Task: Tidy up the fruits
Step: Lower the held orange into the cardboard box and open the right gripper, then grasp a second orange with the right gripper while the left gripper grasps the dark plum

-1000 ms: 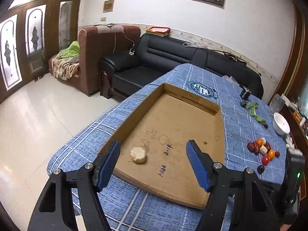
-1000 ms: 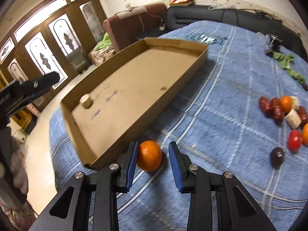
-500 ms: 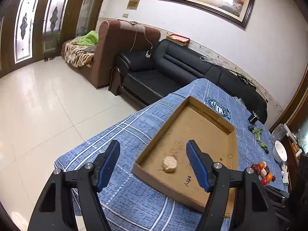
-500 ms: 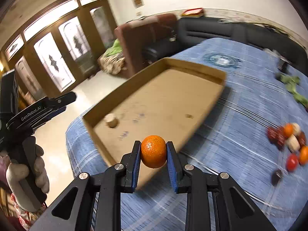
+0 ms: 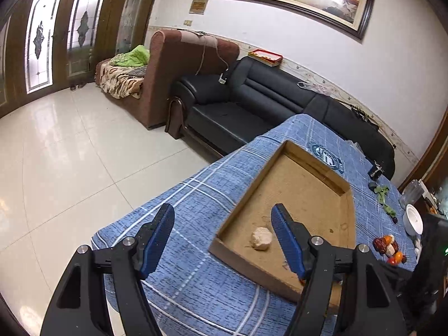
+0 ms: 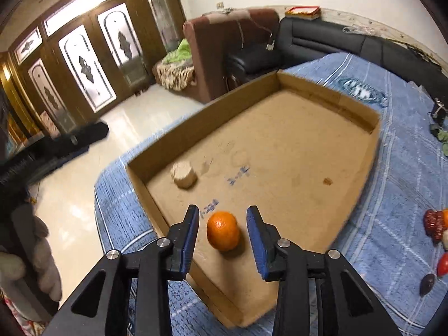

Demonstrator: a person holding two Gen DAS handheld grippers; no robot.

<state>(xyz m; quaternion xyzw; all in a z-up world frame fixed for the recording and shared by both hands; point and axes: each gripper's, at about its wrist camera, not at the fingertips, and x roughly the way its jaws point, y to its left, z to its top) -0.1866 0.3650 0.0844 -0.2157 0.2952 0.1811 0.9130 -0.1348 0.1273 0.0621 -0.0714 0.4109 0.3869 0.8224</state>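
Orange in colour, a small round orange (image 6: 223,230) sits on the floor of a shallow cardboard box (image 6: 330,98), close to the box's near corner. The right gripper (image 6: 222,233) hangs just above it with its blue pads a little apart on either side of the fruit and not touching it; its jaws have just been opening, so the orange looks freshly let go inside the box, likely its sorting place. A little further into the box lies a pale, cream-coloured chunk (image 6: 184,174), perhaps a piece of peeled fruit, near the box's left wall. The left gripper (image 5: 222,233) is held off the box's left near corner, above the blue checked tablecloth (image 5: 196,193), jaws wide apart and empty, probably kept clear while the other hand works. To the right of the box, a small heap of fruits (image 5: 389,247) in red, orange and dark tones waits on the cloth, seemingly still to be sorted, with a white bowl (image 5: 413,219) just beyond it. Past the box's far end stands a black sofa (image 5: 252,98), with a brown armchair (image 5: 179,61) beside it.
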